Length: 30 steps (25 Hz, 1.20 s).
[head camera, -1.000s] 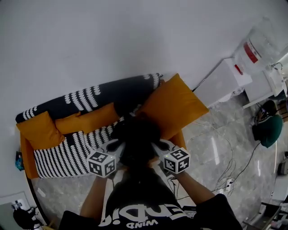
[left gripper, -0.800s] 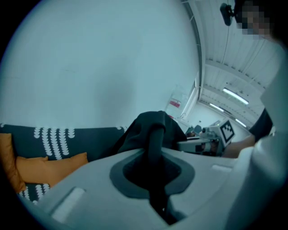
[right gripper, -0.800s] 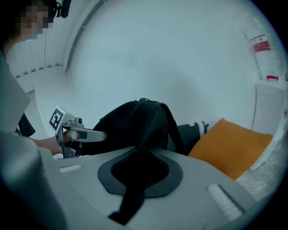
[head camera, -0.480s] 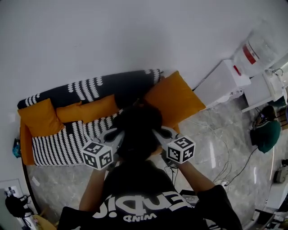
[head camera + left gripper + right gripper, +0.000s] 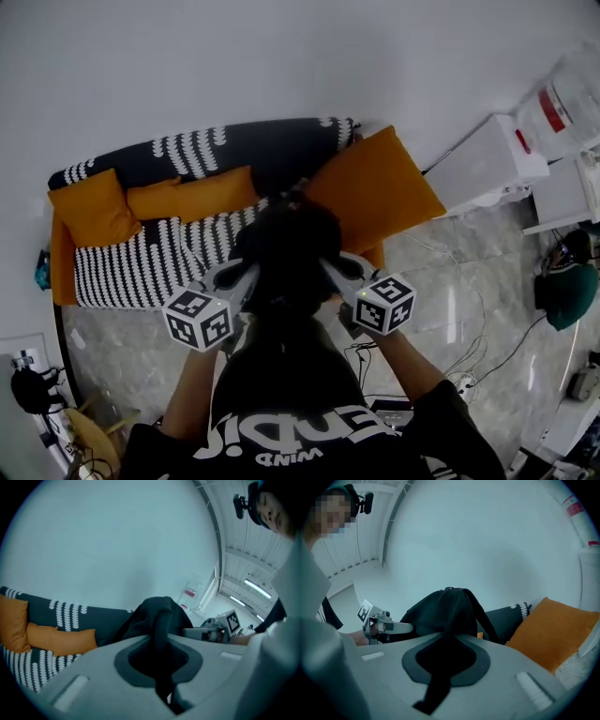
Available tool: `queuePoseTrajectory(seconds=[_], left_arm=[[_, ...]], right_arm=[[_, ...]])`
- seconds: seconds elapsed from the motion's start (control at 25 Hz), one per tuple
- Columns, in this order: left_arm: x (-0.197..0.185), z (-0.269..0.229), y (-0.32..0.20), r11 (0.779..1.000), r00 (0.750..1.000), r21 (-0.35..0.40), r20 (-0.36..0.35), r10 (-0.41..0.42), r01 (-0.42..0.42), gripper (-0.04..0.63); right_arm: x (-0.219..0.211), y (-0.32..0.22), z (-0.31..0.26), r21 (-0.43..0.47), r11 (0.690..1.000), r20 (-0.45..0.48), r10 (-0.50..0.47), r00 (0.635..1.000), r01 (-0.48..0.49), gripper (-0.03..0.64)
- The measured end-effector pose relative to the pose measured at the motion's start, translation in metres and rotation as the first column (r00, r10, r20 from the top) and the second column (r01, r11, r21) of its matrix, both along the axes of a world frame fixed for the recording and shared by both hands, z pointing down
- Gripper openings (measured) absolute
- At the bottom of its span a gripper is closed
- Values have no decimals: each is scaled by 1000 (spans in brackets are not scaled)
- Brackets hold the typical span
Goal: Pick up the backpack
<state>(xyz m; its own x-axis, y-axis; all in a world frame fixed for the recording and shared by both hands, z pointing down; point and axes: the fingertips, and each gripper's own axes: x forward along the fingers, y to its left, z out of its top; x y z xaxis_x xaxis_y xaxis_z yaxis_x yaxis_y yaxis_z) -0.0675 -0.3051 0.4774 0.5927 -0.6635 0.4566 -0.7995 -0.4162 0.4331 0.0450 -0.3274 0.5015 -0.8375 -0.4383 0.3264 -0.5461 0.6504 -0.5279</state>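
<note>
Head view: the black backpack [image 5: 286,258] hangs between the left gripper [image 5: 242,278] and the right gripper [image 5: 330,272], close in front of the person and over the front edge of the striped sofa [image 5: 141,272]. Over the last second both grippers have come up a little with the bag, which now bulks slightly larger in the view. I take that to mean the lift is under way and the bag is leaving the seat. White lettering on the person's black shirt [image 5: 300,422] runs upside down. The small line looks like "WIND", and the bigger letters are cut off. The water bottle [image 5: 562,94] at the top right has a red label, too small to read.

Left gripper view: its jaws are clenched on a black strap [image 5: 161,620] of the backpack, and the bag's bulk rises just behind them, against the wall and above the sofa's backrest. The orange cushions [image 5: 61,639] lie low on the left.

Right gripper view: its jaws are likewise clamped on black webbing [image 5: 436,681] from the bag. The backpack humps up just beyond them, with the other gripper on its far side. I can make out no brand mark on the bag.
</note>
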Motion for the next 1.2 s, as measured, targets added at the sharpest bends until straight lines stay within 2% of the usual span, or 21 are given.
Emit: queuePoseTrajectory(seconds=[0.28, 0.48, 0.84, 1.04, 1.2], left_arm=[[-2, 3, 34, 1000, 1000, -8, 6, -8, 8, 21], [-8, 2, 77, 1000, 1000, 4, 5, 27, -27, 21], [-14, -15, 206, 988, 989, 49, -15, 149, -148, 21], [-14, -27, 274, 985, 985, 50, -29, 168, -167, 21], [-12, -32, 318, 985, 984, 36, -46, 170, -168, 21]], right_arm=[[-3, 35, 2, -6, 999, -1, -45, 999, 45, 15], [-9, 72, 0, -3, 1000, 6, -28, 1000, 28, 15], [-22, 183, -17, 2, 997, -11, 78, 997, -78, 17], [-23, 249, -30, -2, 994, -5, 113, 994, -113, 17], [-19, 296, -37, -3, 996, -15, 93, 996, -93, 17]])
